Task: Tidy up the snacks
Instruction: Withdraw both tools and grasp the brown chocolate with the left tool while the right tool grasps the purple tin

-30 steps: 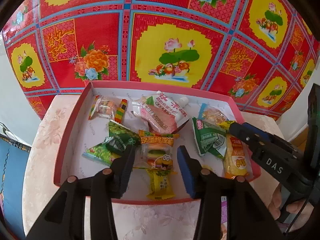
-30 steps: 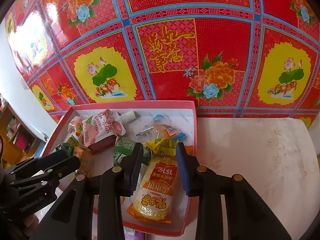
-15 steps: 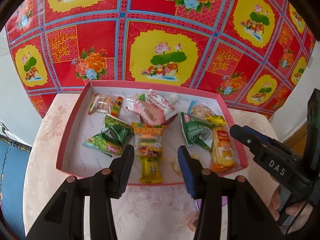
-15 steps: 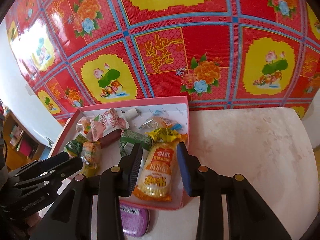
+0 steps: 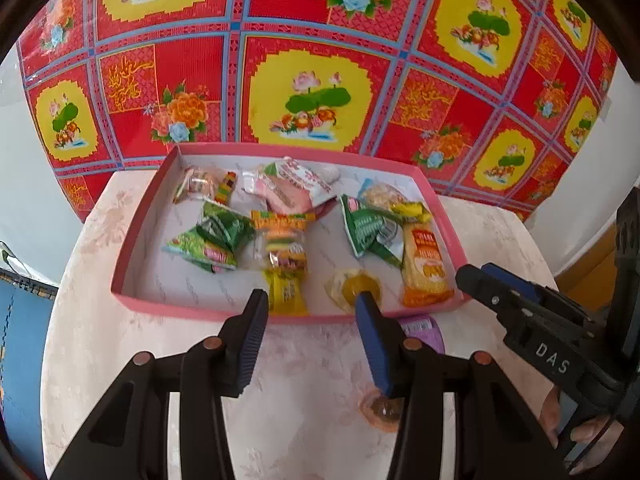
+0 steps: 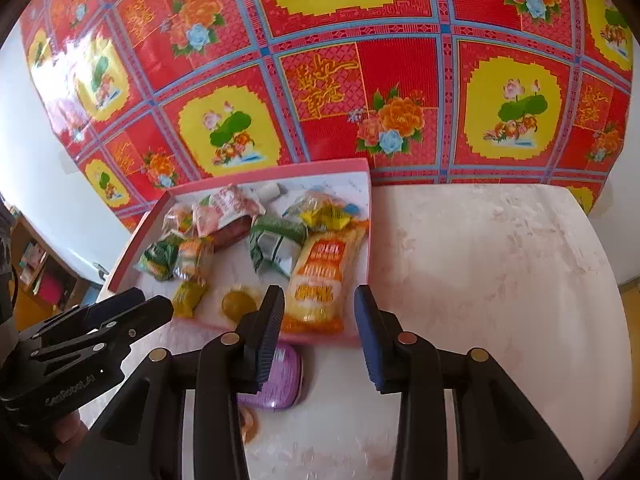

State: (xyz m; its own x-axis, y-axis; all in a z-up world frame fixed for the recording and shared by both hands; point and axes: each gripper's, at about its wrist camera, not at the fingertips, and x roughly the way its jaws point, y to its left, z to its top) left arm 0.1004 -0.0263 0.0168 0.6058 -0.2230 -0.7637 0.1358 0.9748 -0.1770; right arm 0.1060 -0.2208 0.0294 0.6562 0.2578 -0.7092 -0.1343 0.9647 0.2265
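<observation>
A pink tray (image 5: 180,307) on the pale table holds several snack packets: green ones (image 5: 216,236), a long orange packet (image 5: 426,268) at its right end, a small yellow packet (image 5: 286,292) and a round yellow jelly (image 5: 356,286). My left gripper (image 5: 312,322) hovers open over the table just short of the tray's front rim, with nothing between its pads. My right gripper (image 6: 318,320) is opening, also with nothing between its pads, and the long orange packet (image 6: 320,276) lies in the tray (image 6: 138,240) beyond it. A purple tin (image 6: 276,380) sits on the table below the right fingers.
A red floral cloth (image 5: 320,40) hangs behind the table (image 5: 300,392). The purple tin (image 5: 424,330) and a round brownish spot (image 5: 384,408) lie in front of the tray. Bare tabletop (image 6: 480,280) spreads to the tray's right. The table edge drops off on the left near a blue surface (image 5: 20,340).
Both grippers have drawn back from over the tray to the table in front of it. The right jaws have widened, and the orange packet stays in the tray. The purple tin has come into view.
</observation>
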